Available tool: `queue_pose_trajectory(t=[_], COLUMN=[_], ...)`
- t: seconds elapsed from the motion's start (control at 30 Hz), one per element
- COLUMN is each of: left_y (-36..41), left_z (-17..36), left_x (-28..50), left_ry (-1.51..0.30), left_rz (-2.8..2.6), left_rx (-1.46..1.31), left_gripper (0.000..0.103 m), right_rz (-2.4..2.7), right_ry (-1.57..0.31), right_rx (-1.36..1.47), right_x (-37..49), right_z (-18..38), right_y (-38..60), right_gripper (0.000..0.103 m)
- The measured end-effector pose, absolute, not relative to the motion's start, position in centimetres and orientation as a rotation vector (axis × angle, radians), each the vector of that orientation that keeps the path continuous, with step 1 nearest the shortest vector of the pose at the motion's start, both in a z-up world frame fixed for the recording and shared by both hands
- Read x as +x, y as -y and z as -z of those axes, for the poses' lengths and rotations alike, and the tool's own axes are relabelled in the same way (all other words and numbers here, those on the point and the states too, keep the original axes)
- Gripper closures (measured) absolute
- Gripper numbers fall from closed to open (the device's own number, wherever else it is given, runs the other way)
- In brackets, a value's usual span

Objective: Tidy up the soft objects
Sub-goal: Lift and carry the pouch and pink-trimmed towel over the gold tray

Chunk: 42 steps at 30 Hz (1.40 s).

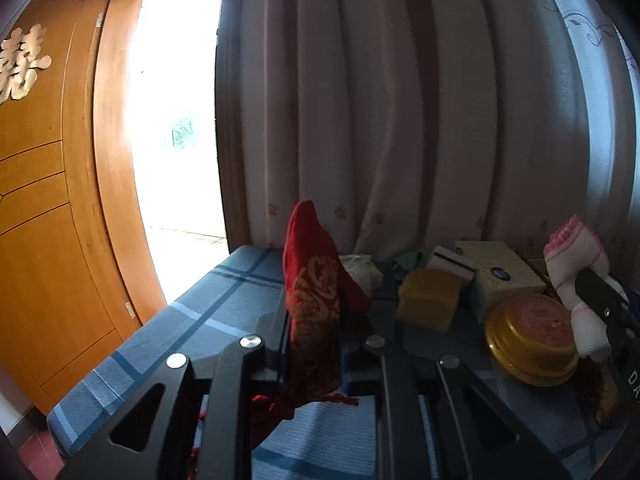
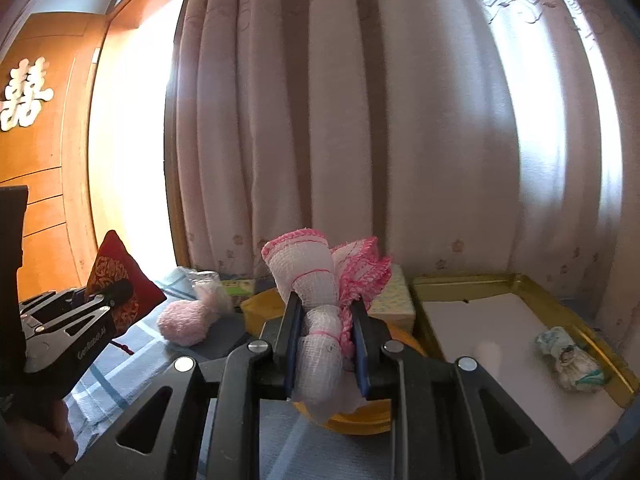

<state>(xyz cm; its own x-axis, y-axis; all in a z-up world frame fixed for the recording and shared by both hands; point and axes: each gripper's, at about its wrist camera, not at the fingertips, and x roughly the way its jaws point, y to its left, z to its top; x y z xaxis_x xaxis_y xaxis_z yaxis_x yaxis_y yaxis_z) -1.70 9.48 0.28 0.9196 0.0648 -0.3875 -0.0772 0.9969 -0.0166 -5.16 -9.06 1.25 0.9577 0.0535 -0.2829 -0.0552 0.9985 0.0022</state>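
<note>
Pinching a red embroidered pouch, the left gripper held it upright above the blue plaid cloth, tip pointing up. The right gripper squeezed a pink-edged white gauze cloth, its length rising upward, beside the gold tray.

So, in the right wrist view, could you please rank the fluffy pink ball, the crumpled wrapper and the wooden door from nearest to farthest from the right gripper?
1. Fluffy pink ball, just left of the right gripper.
2. Crumpled wrapper, right, in the gold tray.
3. Wooden door, far left.
</note>
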Motion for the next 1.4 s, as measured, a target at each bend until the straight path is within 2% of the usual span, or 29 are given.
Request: queue_pose_trajectory(t=[1.4], left_y=[4.3], left_z=[-0.5], left_x=[-3.0], left_ry=[-0.385], left_rz=[0.177], left_rx=[0.064], left_gripper=[0.087], right_rz=[0.212], right_ry=[-0.242], right_rx=[-0.004], right_x=[-8.8], right_z=[-1.5], right_y=[21.0], right_gripper=[0.078])
